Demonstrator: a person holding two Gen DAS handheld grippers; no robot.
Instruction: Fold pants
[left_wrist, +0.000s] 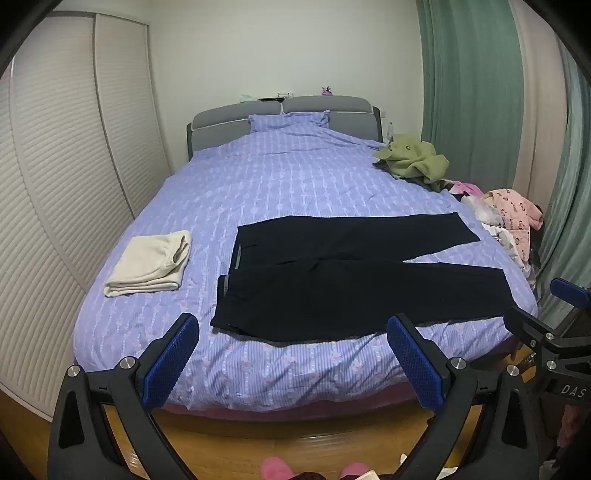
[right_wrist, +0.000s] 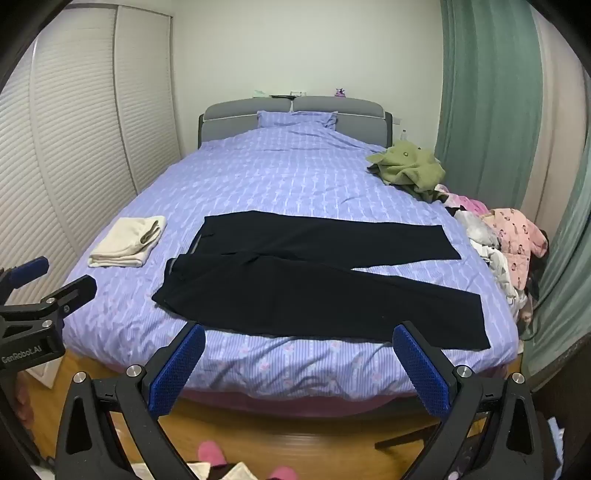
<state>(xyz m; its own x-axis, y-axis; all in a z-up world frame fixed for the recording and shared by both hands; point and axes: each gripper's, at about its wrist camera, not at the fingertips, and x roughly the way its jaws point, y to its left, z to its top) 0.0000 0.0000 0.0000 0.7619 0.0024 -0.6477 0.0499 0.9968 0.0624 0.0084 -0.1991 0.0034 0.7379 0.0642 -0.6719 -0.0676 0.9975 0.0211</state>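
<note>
"GenRobot.AI" on left tongs (right_wrist: 48, 273), "DAS" on right tongs (left_wrist: 543, 306)

Your footage is pretty dim, with flat indoor light and soft shadows. Heavy fisheye bending warps the wardrobe doors (left_wrist: 55, 166) left of the bed (left_wrist: 295, 177), corners go black, and the dark pants (right_wrist: 314, 280) lose detail.

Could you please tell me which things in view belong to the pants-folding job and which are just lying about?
Belong to the job:
black pants, spread flat on the bed
left claw, open
right claw, open

Just lying about:
folded cream garment
green garment
pink clothes pile
pillow
</note>
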